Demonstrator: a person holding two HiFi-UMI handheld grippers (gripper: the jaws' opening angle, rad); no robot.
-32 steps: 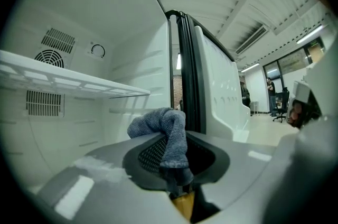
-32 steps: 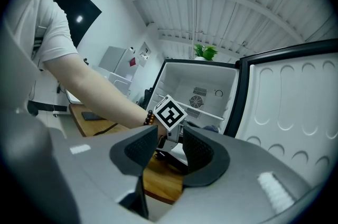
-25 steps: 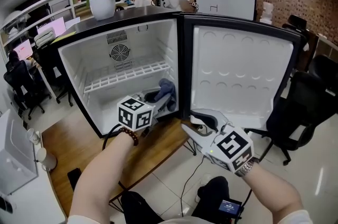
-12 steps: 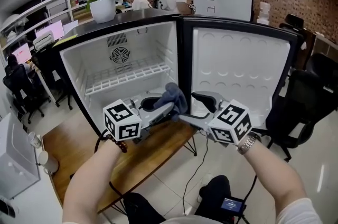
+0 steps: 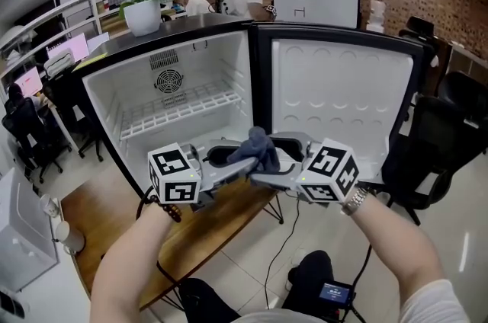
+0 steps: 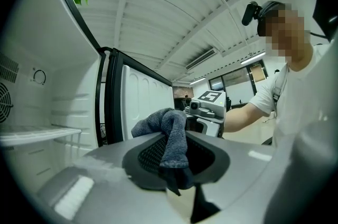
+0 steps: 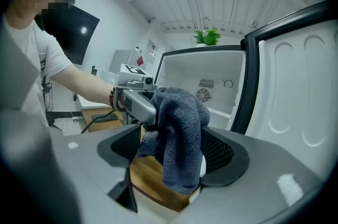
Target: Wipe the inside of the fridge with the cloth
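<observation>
The left gripper [image 5: 242,164] pinches the grey cloth [image 5: 257,147] tight at its tips. The right gripper [image 5: 268,160] has just been opening its jaws. They're wide now, the cloth hangs loose between them, and the fridge [image 5: 207,70] gapes just beyond.

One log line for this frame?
left gripper: shut on cloth | right gripper: jaws just opened wide, cloth between, not gripped | fridge: open

Head view from above; gripper views close, face-to-face across cloth [image 6: 173,136].
</observation>
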